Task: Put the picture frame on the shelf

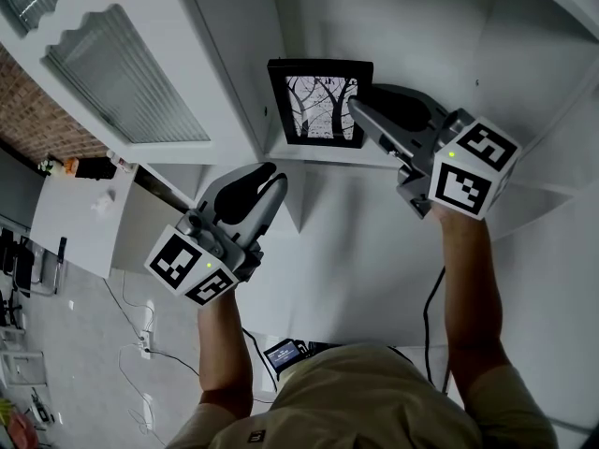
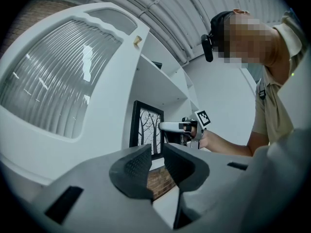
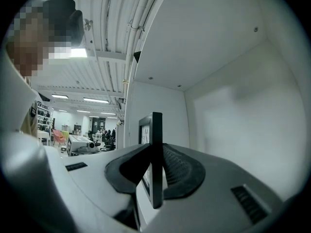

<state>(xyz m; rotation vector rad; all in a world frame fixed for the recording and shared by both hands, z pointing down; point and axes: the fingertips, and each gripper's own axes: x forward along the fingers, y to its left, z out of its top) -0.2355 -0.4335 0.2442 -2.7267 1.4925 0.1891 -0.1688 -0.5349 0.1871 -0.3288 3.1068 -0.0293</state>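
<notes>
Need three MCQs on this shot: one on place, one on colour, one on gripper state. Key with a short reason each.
1. Where is the picture frame?
A. In a compartment of the white shelf
B. On the floor
C. Lying on a chair

2. What colour is the frame's border?
A. White
B. Red
C. Black

3. What is the state of the right gripper?
A. Open with nothing between the jaws
B. Shut on the picture frame's edge
C. Shut on a cable

Key:
1 A: the head view shows it upright between the shelf's white walls.
2 C: a black border surrounds the tree print.
3 B: the right gripper view shows both pads pressed on the frame's thin edge.
</notes>
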